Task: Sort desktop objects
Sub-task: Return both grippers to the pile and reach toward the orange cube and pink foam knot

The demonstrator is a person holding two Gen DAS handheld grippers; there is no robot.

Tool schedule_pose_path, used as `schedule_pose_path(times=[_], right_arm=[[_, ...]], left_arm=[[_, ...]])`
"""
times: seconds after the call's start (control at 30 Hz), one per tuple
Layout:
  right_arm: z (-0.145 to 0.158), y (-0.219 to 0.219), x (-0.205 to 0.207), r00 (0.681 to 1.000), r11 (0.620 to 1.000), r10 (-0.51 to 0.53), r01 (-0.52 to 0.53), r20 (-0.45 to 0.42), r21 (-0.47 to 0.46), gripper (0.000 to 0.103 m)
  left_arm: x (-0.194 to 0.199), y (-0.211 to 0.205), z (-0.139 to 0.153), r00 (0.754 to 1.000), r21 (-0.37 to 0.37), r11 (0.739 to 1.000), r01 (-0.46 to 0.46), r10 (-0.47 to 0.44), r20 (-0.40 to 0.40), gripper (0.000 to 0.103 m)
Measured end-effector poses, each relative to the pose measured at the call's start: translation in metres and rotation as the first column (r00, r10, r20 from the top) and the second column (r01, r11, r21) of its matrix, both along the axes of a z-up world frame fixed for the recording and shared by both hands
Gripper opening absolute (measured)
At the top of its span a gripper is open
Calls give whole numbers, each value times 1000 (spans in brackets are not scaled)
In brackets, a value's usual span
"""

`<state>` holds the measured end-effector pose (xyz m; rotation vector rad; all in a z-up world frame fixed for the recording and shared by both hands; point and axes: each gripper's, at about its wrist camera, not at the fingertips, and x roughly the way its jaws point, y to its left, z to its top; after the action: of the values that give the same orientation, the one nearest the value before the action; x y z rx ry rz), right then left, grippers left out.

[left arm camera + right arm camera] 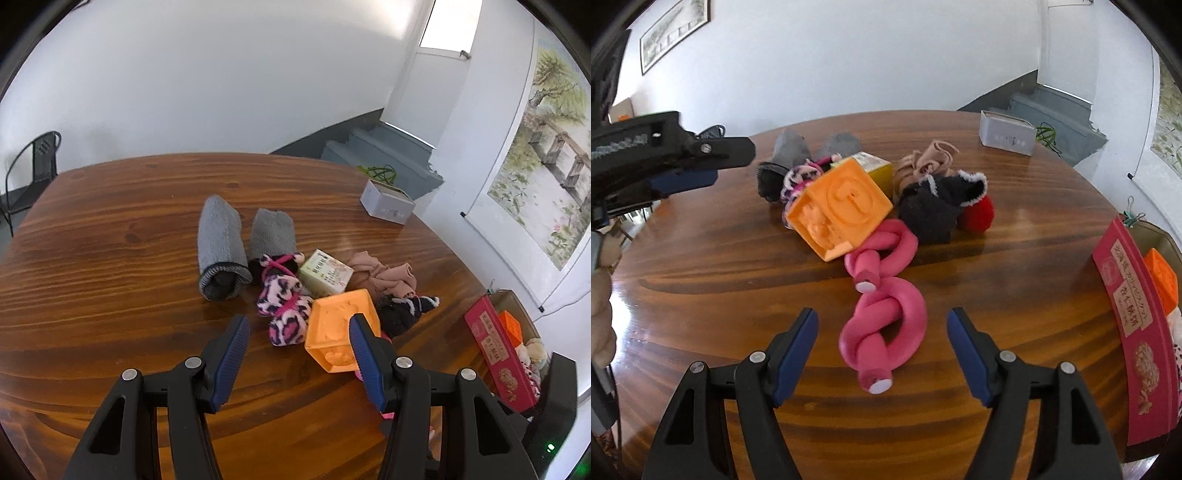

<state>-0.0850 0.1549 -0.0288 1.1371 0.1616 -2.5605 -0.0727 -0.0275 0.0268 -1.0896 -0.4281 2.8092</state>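
orange cube (pixel 341 326) leans on the pile mid-frame; left hand-held gripper (pixel 297 360) gapes empty beside it, right hand-held gripper (pixel 882 354) wide, empty, straddling pink twist (pixel 886 314): centre before closing.

On the table (pixel 110 258) — 2 grey socks (pixel 221 247), 2 orange blocks (pixel 842 206), 1 pink twist (pixel 886 317).

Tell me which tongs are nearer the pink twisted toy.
Right. The right tongs are open with the pink toy lying between their fingers. The left tongs are open farther back, by the orange cube that leans on the toy's far end.
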Motion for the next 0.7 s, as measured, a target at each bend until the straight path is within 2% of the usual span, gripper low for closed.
schedule_pose_path(times=[0.1, 0.17, 0.2, 0.33, 0.5, 0.7], right_arm=[[-2, 3, -4, 1000, 1000, -4, 4, 14, -4, 72], [-4, 3, -6, 1000, 1000, -1, 2, 25, -3, 56], [-6, 4, -6, 1000, 1000, 1, -1, 31, -3, 52], [-8, 8, -6, 999, 1000, -12, 12, 36, -1, 51], [1, 30, -1, 998, 996, -64, 64, 10, -64, 51], [7, 49, -3, 993, 985, -119, 119, 6, -126, 51]], left_arm=[[-2, 1, -4, 1000, 18, 1000, 10, -10, 11, 58], [-3, 1, -6, 1000, 39, 999, 18, -19, 21, 58], [-4, 0, -8, 999, 51, 998, 22, -24, 26, 58], [-7, -1, -13, 998, 89, 996, 32, -36, 45, 58], [-9, 2, -19, 997, 104, 994, 38, -45, 60, 58], [-14, 15, -32, 994, 156, 986, 57, -71, 88, 58]])
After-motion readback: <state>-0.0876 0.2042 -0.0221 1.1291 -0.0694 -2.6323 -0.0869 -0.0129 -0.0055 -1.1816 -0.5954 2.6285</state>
